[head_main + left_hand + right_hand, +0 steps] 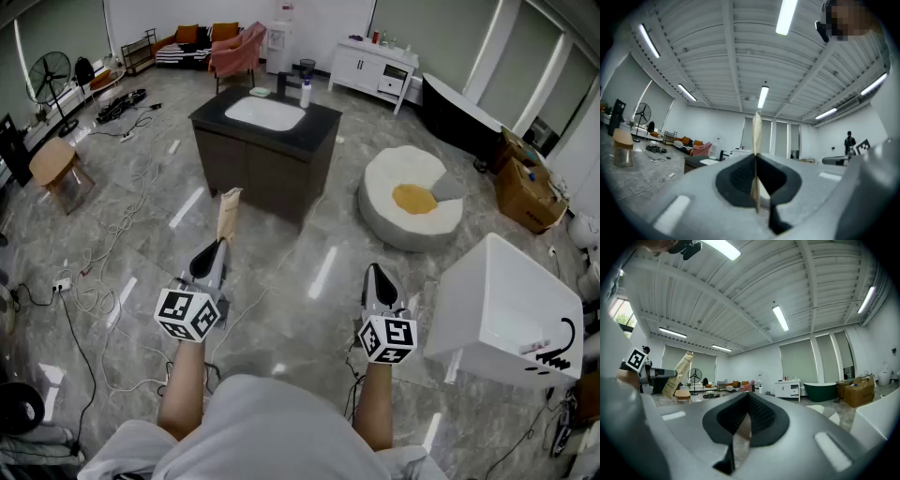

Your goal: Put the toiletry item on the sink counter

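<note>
left gripper (217,247): jaws clamped flat on the tube's lower end. The rest of the tube sticks up and forward past the tips.
tube (228,214): beige flat squeeze tube, carried in the air in front of the person. It shows edge-on in the left gripper view and sits dead centre between the pads.
right gripper (375,273): jaws together with nothing between them. It is held level with the left one, at 3 o'clock of it.
sink counter (323,118): dark-topped island at the person's 12 o'clock, well apart across open floor.
basin (265,113): white, set into the middle of the top.
bottle (306,93): white, stands on the counter at 1 o'clock of the basin.
handling (my read): light, soft-walled, smooth skin. Pinched on its flat faces it should not roll, but the long free end can swing.
grip point (my read): keep to the end of the tube. Clamping mid-body would squash it and could push the contents out.
set-down (my read): lay it flat on bare dark top at 3 o'clock of the basin, clear of the bottle.
</note>
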`<state>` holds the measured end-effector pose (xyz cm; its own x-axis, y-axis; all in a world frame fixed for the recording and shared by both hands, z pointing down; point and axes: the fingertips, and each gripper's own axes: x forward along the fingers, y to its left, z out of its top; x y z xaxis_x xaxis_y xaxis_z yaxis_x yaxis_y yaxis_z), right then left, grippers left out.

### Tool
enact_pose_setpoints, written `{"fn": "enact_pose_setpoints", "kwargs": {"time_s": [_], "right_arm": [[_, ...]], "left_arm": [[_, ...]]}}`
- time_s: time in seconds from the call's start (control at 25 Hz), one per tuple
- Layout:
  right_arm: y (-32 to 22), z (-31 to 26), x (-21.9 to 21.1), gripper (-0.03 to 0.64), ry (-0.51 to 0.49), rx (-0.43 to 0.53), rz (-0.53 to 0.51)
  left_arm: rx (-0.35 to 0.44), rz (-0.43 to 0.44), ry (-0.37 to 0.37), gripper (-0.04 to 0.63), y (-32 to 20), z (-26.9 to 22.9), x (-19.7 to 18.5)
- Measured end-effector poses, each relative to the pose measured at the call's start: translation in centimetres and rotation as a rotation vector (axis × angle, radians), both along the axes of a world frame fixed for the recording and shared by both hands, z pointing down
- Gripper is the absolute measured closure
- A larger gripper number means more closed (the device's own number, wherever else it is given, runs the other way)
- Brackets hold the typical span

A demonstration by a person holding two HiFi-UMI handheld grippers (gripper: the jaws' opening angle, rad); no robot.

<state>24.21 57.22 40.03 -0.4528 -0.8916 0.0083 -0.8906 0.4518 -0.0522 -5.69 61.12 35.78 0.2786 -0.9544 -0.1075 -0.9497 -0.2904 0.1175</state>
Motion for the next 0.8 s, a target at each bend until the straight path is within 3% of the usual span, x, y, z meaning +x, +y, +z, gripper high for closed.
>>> {"fn": "enact_pose_setpoints", "kwargs": {"time_s": [0.8], "right_arm": [[-0.5,1.1,0.6,0.614,-0.022,-0.012,-0.02]], "left_arm": [[-0.03,0.014,-0.015,0.597,-0.9,1.2,1.4]]}}
